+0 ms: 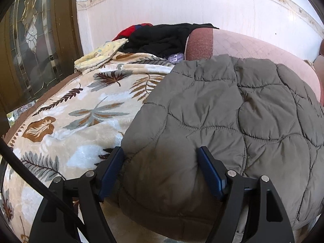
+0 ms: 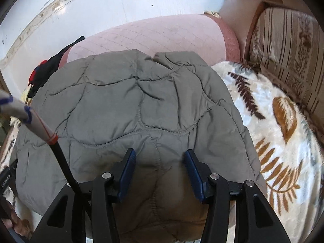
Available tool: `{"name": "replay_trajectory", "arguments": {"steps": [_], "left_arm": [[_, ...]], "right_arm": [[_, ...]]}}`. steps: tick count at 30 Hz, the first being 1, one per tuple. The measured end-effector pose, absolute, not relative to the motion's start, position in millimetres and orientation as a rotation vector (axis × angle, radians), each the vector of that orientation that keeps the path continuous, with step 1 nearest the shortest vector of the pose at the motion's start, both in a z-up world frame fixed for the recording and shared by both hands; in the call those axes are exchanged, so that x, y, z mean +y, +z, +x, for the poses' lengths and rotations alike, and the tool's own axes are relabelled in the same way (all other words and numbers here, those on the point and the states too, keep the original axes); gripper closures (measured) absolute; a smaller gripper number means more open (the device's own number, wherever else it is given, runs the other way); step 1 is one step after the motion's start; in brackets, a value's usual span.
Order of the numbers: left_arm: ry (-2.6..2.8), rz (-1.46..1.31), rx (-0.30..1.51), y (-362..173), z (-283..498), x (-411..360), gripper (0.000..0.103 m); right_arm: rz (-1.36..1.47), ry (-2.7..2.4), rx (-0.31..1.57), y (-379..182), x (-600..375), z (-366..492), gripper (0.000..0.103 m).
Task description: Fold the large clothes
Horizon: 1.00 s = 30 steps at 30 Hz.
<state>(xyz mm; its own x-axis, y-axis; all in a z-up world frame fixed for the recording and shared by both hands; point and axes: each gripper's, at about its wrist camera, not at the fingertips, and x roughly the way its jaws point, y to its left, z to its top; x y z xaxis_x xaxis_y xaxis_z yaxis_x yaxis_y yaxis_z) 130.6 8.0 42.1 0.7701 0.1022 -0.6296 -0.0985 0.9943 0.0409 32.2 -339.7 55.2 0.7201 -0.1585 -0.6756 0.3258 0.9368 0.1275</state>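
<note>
1. A grey quilted jacket (image 1: 222, 105) lies spread on the leaf-print blanket (image 1: 77, 109), its far edge against the pink sofa back (image 1: 253, 46)
2. Left gripper (image 1: 161, 151): fingers stand wide, straddling the jacket's near edge; whether the pads press it, I cannot tell
3. Right gripper (image 2: 160, 154): fingers half open over the jacket's near hem, apparently gripping nothing

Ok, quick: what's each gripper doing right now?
Left gripper: jaws wide apart around a bulge of the grey quilted jacket; a grip cannot be told.
Right gripper: jaws apart over the jacket's near edge; a grip cannot be told.
</note>
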Motion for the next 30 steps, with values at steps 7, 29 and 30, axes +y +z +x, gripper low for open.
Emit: {"name": "replay_trajectory", "arguments": {"steps": [7, 29, 30], "left_arm": [[0.101, 0.006, 0.643, 52, 123, 6, 0.028], [0.107, 0.04, 0.67, 43, 127, 0, 0.028], [0.107, 0.04, 0.67, 43, 127, 0, 0.028]], "right_arm": [[0.179, -0.216, 0.648, 72, -307, 21, 0.048], [0.056, -0.192, 0.693, 53, -281, 29, 0.042], [0.056, -0.192, 0.694, 53, -281, 30, 0.042]]}}
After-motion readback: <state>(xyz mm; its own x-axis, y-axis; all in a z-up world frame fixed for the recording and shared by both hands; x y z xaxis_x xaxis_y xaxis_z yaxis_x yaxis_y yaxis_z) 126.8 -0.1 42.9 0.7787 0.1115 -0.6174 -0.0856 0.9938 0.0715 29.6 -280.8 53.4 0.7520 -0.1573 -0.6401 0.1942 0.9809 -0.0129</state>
